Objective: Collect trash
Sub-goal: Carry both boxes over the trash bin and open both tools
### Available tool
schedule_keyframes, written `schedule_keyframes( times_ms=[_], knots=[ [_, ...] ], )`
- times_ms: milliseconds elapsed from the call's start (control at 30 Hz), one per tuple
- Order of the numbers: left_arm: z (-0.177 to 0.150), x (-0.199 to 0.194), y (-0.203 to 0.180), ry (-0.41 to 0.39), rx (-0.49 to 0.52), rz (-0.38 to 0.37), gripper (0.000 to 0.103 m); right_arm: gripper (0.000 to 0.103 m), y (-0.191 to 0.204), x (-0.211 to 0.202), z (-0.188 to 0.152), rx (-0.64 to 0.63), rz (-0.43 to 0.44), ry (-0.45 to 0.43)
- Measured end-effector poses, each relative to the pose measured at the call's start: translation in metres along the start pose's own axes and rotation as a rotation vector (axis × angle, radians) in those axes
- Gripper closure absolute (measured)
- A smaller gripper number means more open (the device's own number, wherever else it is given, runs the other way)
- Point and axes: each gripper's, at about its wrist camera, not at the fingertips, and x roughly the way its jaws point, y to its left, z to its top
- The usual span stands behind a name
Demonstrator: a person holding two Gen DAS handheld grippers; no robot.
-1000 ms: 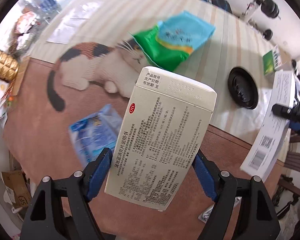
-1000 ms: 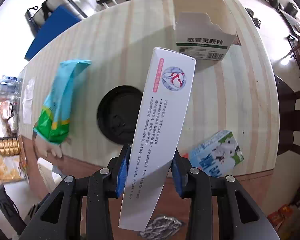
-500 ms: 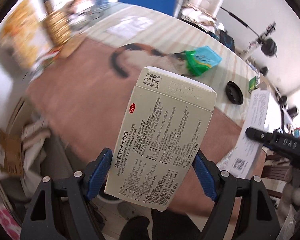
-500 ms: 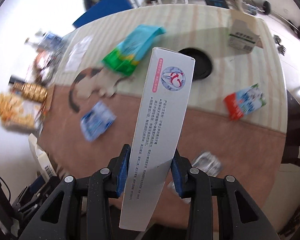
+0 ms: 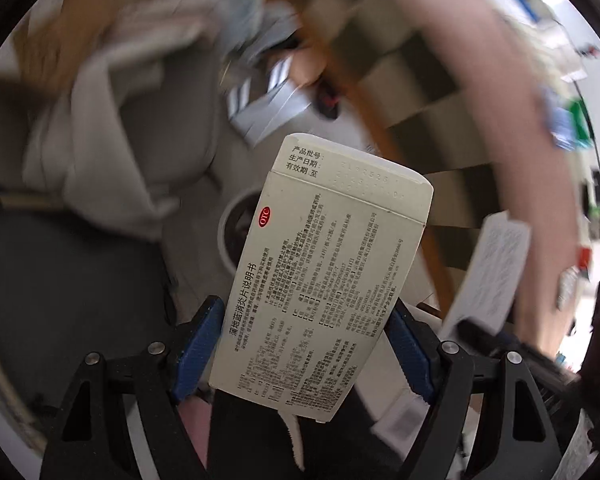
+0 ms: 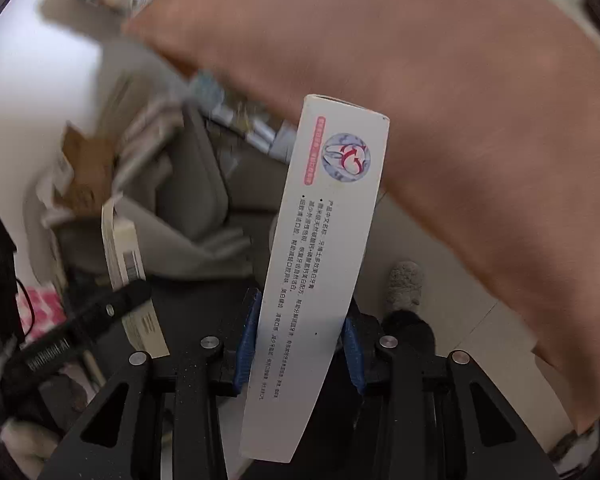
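My left gripper is shut on a cream medicine box with black print and a red OTC mark, its blue pads pressing both sides. Behind that box, low on the floor, a round pale-rimmed container shows blurred and half hidden. My right gripper is shut on a long white toothpaste box with a pink stripe and round logo. In the right wrist view the left gripper's black arm with the cream box sits at lower left. The white box also shows at the right of the left wrist view.
The brown-covered table curves across the upper right, above pale floor. A grey cushioned seat, cardboard scraps and papers lie left of it. A foot in a grey slipper stands on the floor. Much is motion-blurred.
Both views have swung off the table top and down toward the floor beside it, rolling as they went. Each box stays clamped as before.
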Motion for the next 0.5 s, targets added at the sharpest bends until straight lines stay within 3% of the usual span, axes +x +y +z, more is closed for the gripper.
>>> schedule_keyframes(
  times_ms=[167, 333, 500],
  knots=[
    [0.012, 0.097, 0.056, 0.065, -0.123, -0.026, 0.024, 0.063, 0.004, 0.144, -0.007, -0.064, -0.034, 0.196],
    [0.033, 0.205, 0.088, 0.138, -0.170, -0.074, 0.024, 0.063, -0.018, 0.271, 0.008, -0.060, -0.054, 0.307],
    [0.049, 0.290, 0.111, 0.179, -0.204, -0.063, 0.023, 0.063, -0.035, 0.367, 0.023, -0.094, -0.071, 0.392]
  ],
)
